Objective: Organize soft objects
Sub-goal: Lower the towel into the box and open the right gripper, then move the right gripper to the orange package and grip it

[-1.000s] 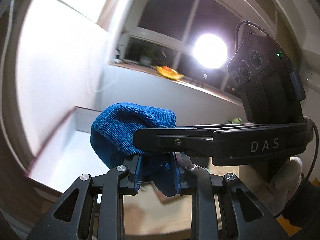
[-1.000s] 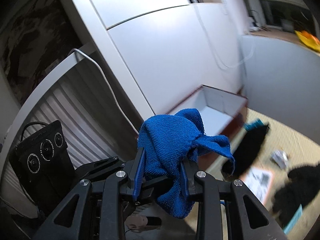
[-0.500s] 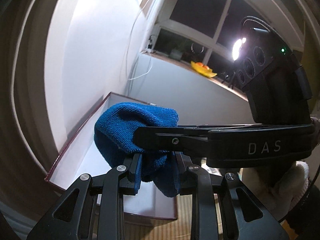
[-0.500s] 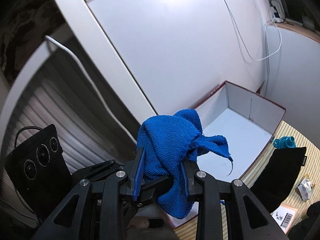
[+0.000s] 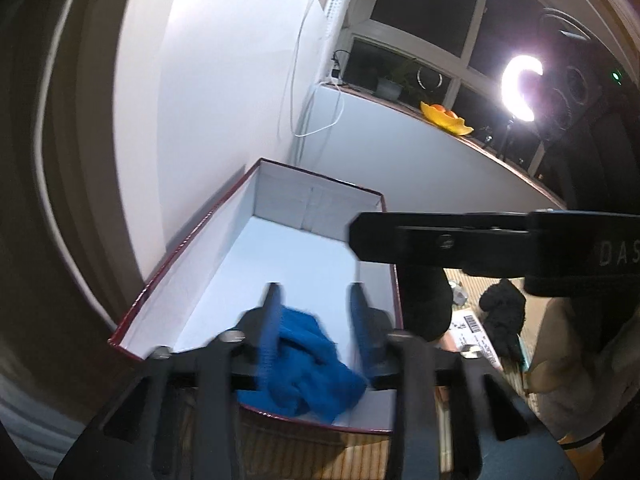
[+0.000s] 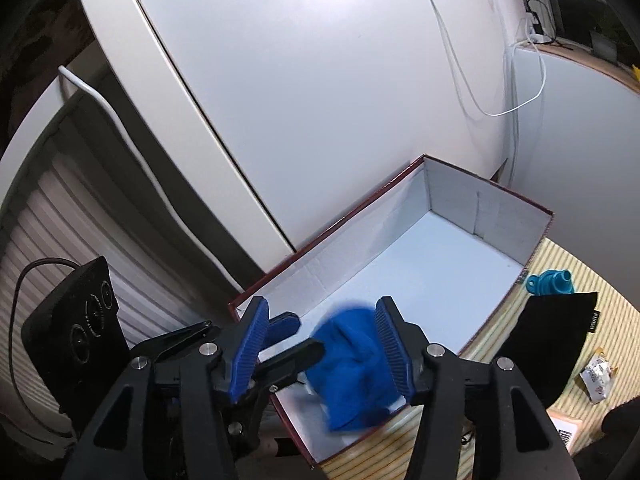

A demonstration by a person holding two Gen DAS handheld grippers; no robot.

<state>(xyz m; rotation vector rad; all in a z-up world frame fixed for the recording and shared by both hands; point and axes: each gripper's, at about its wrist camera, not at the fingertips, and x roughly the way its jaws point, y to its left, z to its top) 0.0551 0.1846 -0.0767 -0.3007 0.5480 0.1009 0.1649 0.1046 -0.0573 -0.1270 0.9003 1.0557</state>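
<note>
A blue knitted cloth [image 5: 308, 372] lies bunched in the near end of an open dark-red box with a white inside [image 5: 308, 208]. It is blurred in the right wrist view [image 6: 352, 364]. My left gripper [image 5: 316, 320] is open just above the cloth, holding nothing. My right gripper [image 6: 324, 344] is also open, its blue pads on either side of the cloth but apart from it. The box [image 6: 472, 200] stands against a white wall.
A black soft pouch [image 6: 548, 340] and a teal object [image 6: 550, 282] lie on the striped mat right of the box. Another black soft item [image 5: 502, 312], a labelled packet [image 5: 476, 332] and a wrapper [image 6: 598, 376] lie further right. A bright lamp [image 5: 520, 92] shines by the window.
Both grippers opened and let go of the blue cloth, which dropped into the near end of the box. Both views tilted down toward the box.
</note>
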